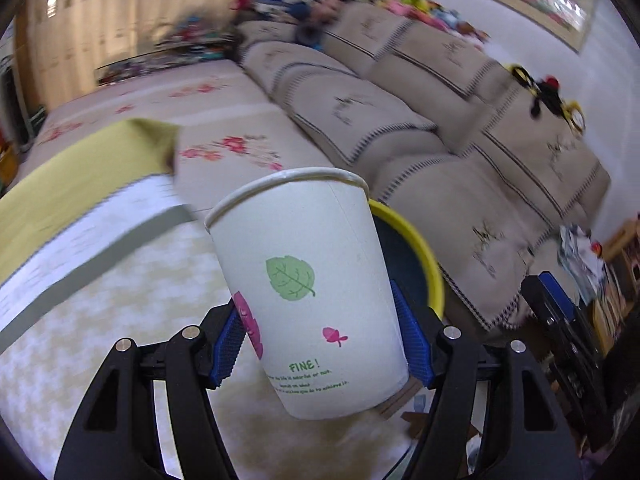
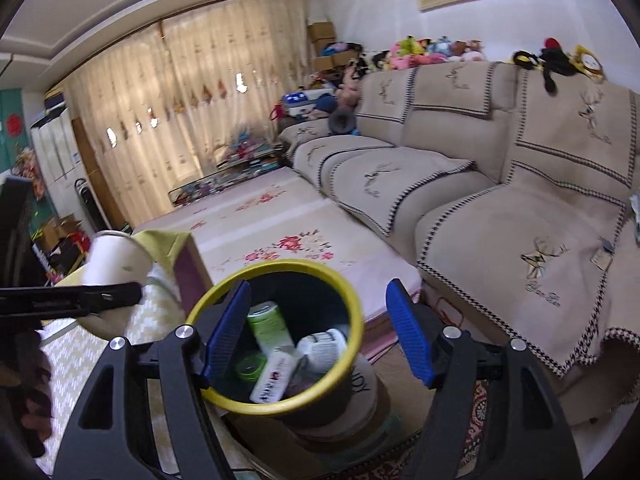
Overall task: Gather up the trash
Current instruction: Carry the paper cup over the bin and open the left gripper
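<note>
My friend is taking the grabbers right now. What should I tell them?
Left gripper: clamped on the paper cup, just beside the bin.
Right gripper: open, empty, above the yellow-rimmed bin.
Done: a green bottle, a white bottle and a small carton lie in the bin.
Left: bring the cup over the bin and drop it in. Other trash isn't visible from here.
</note>
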The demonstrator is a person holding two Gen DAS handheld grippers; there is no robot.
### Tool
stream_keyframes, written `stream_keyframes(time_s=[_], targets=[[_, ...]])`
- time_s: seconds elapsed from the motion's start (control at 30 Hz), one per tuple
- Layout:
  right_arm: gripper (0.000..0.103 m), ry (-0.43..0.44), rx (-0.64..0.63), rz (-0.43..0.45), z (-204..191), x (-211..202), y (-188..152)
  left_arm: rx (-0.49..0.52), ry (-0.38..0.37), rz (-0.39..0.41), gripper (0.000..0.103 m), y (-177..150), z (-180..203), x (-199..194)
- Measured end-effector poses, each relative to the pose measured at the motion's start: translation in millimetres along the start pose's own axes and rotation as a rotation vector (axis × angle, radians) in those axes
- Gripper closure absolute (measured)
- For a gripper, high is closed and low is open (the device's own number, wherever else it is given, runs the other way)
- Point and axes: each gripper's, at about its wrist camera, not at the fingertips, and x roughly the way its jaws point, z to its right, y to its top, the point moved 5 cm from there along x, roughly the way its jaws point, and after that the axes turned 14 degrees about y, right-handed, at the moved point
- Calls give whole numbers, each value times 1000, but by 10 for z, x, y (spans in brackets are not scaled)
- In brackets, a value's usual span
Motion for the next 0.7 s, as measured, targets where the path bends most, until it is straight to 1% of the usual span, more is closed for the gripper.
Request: stream_keyframes(time_s=[0.07, 0.13, 0.23, 0.27, 0.3, 0.37, 0.4, 0.43, 0.5, 0.57, 0.67, 0.7], targets=[[36, -8, 13, 9, 98, -42, 9, 18, -22, -32, 36, 1, 236, 150], [36, -18, 28, 17, 213, -85, 14, 22, -42, -83, 36, 24, 446, 363], [36, -29, 47, 18, 338, -118, -6, 13, -57, -130, 36, 82, 530, 626], [36, -31, 52, 18, 359, -126, -19, 11, -51, -135, 36, 116, 522, 705], [36, -33, 57, 16, 393, -131, -29, 13, -48, -138, 35, 180, 433, 793], [36, -32, 63, 13, 417, -137, -48, 26, -40, -152, 27, 233, 458, 936], [36, -29, 66, 12, 427, -134, -46, 26, -28, -152, 20, 241, 420, 960], [36, -26, 68, 11, 428, -130, -45, 25, -21, -148, 18, 260, 400, 976], [36, -18, 65, 10, 412, -127, -39, 17, -19, -142, 18, 282, 306, 944], [36, -9, 56, 7, 361, -116, -34, 0, -24, -122, 16, 273, 176, 818], [36, 16, 38, 0, 242, -116, -48, -19, -11, -50, 13, 205, -49, 462], [35, 23, 31, -3, 183, -119, -50, -32, -13, -11, 9, 169, -128, 290]])
